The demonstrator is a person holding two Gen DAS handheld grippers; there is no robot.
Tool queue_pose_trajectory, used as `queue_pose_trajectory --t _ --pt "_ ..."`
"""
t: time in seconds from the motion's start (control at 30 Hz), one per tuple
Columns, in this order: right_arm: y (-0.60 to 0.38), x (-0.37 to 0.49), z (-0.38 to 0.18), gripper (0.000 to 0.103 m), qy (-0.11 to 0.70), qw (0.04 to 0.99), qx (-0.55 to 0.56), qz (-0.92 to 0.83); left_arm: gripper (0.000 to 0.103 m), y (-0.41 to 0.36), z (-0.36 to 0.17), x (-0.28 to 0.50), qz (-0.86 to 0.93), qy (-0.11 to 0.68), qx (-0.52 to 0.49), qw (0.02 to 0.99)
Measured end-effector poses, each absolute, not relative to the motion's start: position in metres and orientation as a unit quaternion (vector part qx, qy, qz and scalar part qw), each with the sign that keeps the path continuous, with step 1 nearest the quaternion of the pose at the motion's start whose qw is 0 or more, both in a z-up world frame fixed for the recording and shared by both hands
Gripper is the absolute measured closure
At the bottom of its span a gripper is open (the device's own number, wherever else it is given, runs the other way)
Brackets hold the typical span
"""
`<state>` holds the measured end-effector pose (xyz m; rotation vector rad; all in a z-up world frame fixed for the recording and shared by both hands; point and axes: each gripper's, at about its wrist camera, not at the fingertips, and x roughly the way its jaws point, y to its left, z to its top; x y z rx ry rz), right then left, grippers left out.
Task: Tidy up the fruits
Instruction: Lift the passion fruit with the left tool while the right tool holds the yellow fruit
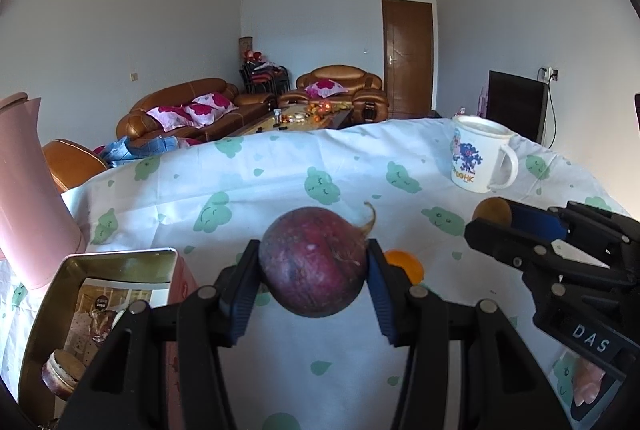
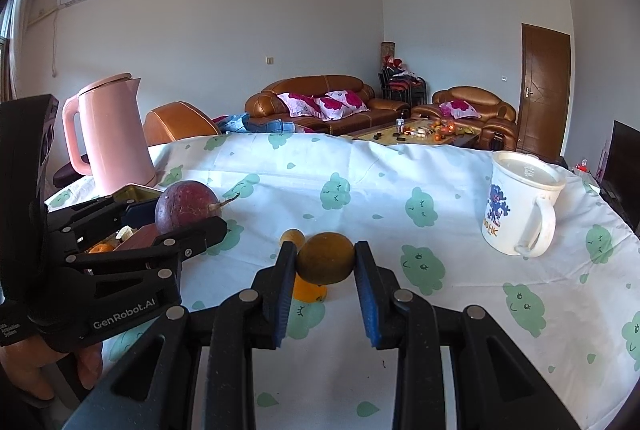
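A white tablecloth (image 2: 400,197) printed with green clouds covers the table, and brown leather sofas (image 2: 320,101) and a wooden door (image 2: 546,85) stand in the room behind. A pink kettle (image 2: 108,133) and a white mug (image 2: 516,205) lettered "HK" rest on the cloth. The left gripper (image 1: 314,270), marked "GenRobot.AI", pinches a purple passion fruit (image 1: 314,262) lifted just beside an open tin box (image 1: 120,262). The right gripper (image 2: 325,262), labelled "DAS", pinches a brownish-yellow fruit (image 2: 325,258) above an orange fruit (image 2: 308,292) on the cloth, with a small brown fruit (image 2: 292,237) just behind.
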<state>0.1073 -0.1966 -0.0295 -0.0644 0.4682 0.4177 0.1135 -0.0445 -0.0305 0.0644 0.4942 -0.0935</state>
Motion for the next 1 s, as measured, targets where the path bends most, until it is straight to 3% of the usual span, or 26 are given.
queue_pose_trajectory --t 1.0 --pt "-0.201 0.087 -0.022 0.072 0.174 0.962 -0.03 0.209 0.051 -0.043 -0.023 0.09 -0.032 0.199 0.03 0.979"
